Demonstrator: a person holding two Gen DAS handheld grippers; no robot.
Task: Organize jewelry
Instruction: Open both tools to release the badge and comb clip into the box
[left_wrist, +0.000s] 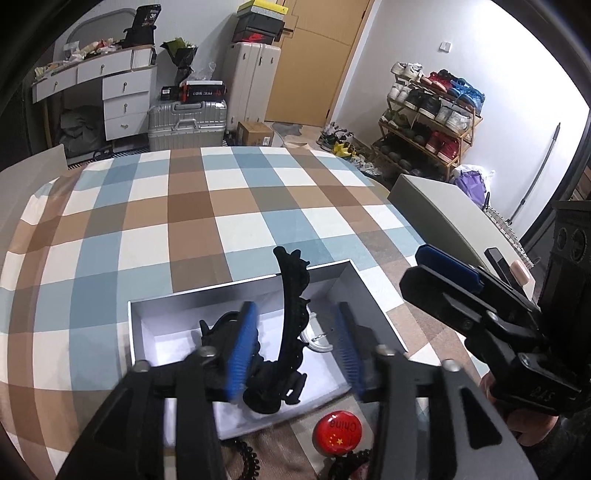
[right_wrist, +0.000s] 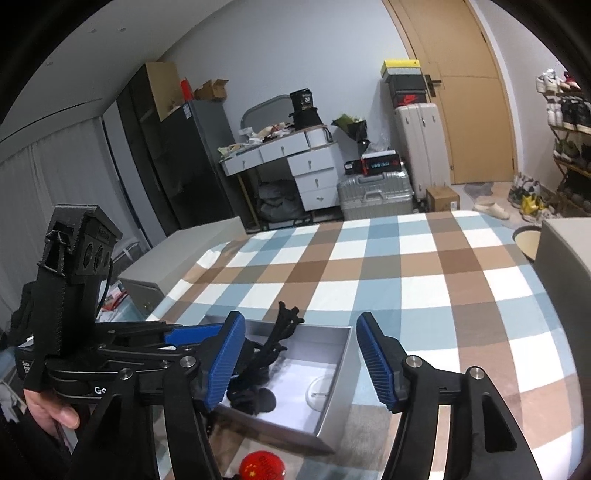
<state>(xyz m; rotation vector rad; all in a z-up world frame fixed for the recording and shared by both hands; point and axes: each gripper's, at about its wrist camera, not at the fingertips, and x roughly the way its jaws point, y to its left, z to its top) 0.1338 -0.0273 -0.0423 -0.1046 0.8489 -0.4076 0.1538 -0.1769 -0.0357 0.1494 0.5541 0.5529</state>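
— Over the checked counter (left_wrist: 147, 229), what sits between the blue pads?

— Left claw (left_wrist: 299, 350) hangs spread above an open silver box (left_wrist: 236, 291), its pads clear of the black hair claw clip (left_wrist: 291, 325) that stands on end inside, tip rising above the far wall. More black hair pieces (left_wrist: 221, 328) lie against the box's left side; a clear round item (left_wrist: 317, 338) lies toward the right.

— And the other hand?

— Right claw (right_wrist: 301, 354) is spread wide too, pinching nothing, hovering over the box's right wall (right_wrist: 341, 373). From the left wrist view it sits off to the right, beside a pale lid (left_wrist: 443, 214).

— Room to move?

— Wide cloth beyond the box's far edge lies bare. Nearer, a red China badge (left_wrist: 338, 430) and a black coiled tie (left_wrist: 247, 458) sit just outside the near wall.
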